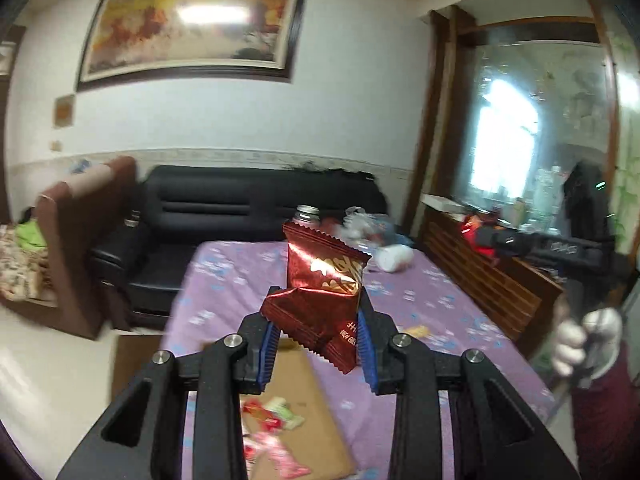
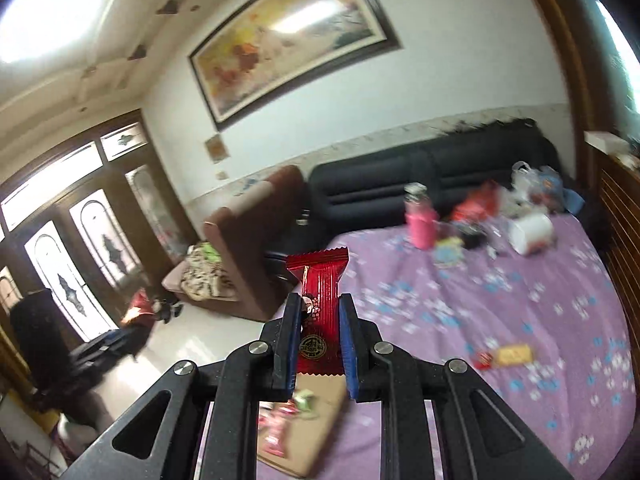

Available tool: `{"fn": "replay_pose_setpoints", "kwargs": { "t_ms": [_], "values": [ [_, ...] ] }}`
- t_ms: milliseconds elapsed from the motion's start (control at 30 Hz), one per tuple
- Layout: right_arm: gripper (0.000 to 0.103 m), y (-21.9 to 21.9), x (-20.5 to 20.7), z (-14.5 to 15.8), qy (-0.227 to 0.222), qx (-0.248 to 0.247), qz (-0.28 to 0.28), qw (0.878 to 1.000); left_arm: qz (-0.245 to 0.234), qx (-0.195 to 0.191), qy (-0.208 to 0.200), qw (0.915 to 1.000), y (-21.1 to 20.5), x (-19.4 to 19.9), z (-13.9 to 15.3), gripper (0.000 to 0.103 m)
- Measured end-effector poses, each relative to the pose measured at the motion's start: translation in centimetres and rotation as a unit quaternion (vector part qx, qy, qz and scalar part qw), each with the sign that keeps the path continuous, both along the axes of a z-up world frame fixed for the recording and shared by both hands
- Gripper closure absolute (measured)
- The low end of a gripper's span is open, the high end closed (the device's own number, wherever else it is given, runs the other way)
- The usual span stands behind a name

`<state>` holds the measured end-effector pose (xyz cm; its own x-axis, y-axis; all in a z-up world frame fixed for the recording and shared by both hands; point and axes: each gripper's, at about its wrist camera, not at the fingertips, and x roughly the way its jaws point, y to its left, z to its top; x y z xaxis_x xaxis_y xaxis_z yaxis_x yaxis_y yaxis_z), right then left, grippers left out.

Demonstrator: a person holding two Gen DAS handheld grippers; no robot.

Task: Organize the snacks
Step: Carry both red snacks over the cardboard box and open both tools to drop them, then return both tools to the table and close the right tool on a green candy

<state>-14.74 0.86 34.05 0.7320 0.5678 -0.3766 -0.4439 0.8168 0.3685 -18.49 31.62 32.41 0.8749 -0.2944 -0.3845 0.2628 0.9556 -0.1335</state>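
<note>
My left gripper [image 1: 318,336] is shut on a crumpled dark red foil snack packet [image 1: 320,280] and holds it above the purple table. My right gripper [image 2: 320,340] is shut on a slim red snack packet [image 2: 318,312], held upright above the table's near left corner. Below both grippers lies a brown cardboard box [image 1: 296,412], also in the right wrist view [image 2: 316,428], with several small red, pink and green wrapped snacks [image 1: 268,420] in it. A yellow and red snack [image 2: 506,356] lies loose on the tablecloth to the right.
The purple flowered tablecloth [image 2: 500,300] covers the table. At its far end stand a pink bottle [image 2: 420,224], a white canister on its side [image 2: 532,234] and bags. A black sofa [image 1: 240,216] and a brown armchair [image 1: 80,240] stand beyond. A wooden rail [image 1: 480,280] runs along the right.
</note>
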Motion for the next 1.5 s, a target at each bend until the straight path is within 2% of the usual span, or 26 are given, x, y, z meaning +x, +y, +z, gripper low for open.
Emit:
{"fn": "replay_pose_setpoints", "kwargs": {
  "t_ms": [67, 100, 167, 333, 400, 500, 700, 733, 800, 900, 967, 1000, 1033, 1100, 1167, 1267, 1500],
  "values": [
    [0.083, 3.5, 0.8, -0.1, 0.007, -0.012, 0.030, 0.999, 0.015, 0.003, 0.009, 0.9998, 1.1, 1.0, -0.4, 0.069],
    [0.083, 5.0, 1.3, -0.9, 0.016, -0.018, 0.043, 0.999, 0.027, 0.000, 0.027, 0.9993, 1.9, 2.3, -1.7, 0.069],
    [0.083, 9.1, 3.1, -4.5, 0.049, -0.027, 0.081, 0.995, 0.038, -0.009, 0.058, 0.9975, 2.9, 4.4, -4.3, 0.069],
    [0.083, 17.6, 6.8, -15.8, 0.129, -0.076, 0.143, 0.978, 0.057, -0.017, 0.156, 0.9859, 3.9, 11.1, -14.6, 0.069],
    [0.083, 18.8, 8.3, -19.8, 0.161, -0.090, 0.142, 0.973, 0.058, -0.029, 0.197, 0.9783, 4.3, 13.8, -17.9, 0.069],
    [0.083, 19.5, 10.5, -24.9, 0.182, -0.121, 0.119, 0.969, 0.059, -0.028, 0.227, 0.9716, 4.1, 16.7, -21.1, 0.069],
    [0.081, 18.2, 13.9, -29.6, 0.228, -0.127, 0.090, 0.961, 0.065, -0.025, 0.283, 0.9565, 3.2, 21.6, -26.6, 0.069],
    [0.081, 18.1, 14.2, -29.9, 0.232, -0.121, 0.091, 0.961, 0.068, -0.024, 0.286, 0.9553, 3.2, 21.9, -26.9, 0.069],
    [0.080, 17.7, 14.5, -30.1, 0.240, -0.105, 0.102, 0.960, 0.075, -0.031, 0.294, 0.9524, 3.1, 22.0, -27.6, 0.062],
    [0.073, 15.9, 14.1, -28.5, 0.230, -0.080, 0.114, 0.963, 0.080, -0.045, 0.296, 0.9507, 3.5, 21.7, -27.0, 0.052],
    [0.073, 13.2, 13.8, -26.8, 0.205, -0.057, 0.106, 0.971, 0.080, -0.051, 0.283, 0.9544, 3.8, 20.6, -25.6, 0.051],
    [0.072, 11.7, 13.7, -26.0, 0.195, -0.049, 0.096, 0.975, 0.080, -0.055, 0.272, 0.9574, 3.9, 19.8, -24.7, 0.048],
    [0.065, 9.5, 13.9, -25.2, 0.184, -0.045, 0.073, 0.979, 0.080, -0.061, 0.260, 0.9602, 4.0, 18.7, -23.6, 0.045],
    [0.060, 5.9, 14.6, -24.5, 0.168, -0.056, 0.018, 0.984, 0.071, -0.088, 0.236, 0.9652, 4.1, 16.3, -21.8, 0.034],
    [0.060, 2.7, 16.0, -25.2, 0.170, -0.081, -0.032, 0.982, 0.056, -0.106, 0.215, 0.9693, 3.5, 14.4, -20.4, 0.030],
    [0.060, 0.5, 18.3, -27.0, 0.198, -0.082, -0.057, 0.975, 0.034, -0.113, 0.197, 0.9732, 1.6, 12.8, -19.4, 0.030],
    [0.060, 3.5, 21.5, -30.8, 0.230, -0.116, -0.050, 0.965, -0.015, -0.108, 0.190, 0.9756, -3.6, 11.2, -19.2, 0.030]
  ]
}}
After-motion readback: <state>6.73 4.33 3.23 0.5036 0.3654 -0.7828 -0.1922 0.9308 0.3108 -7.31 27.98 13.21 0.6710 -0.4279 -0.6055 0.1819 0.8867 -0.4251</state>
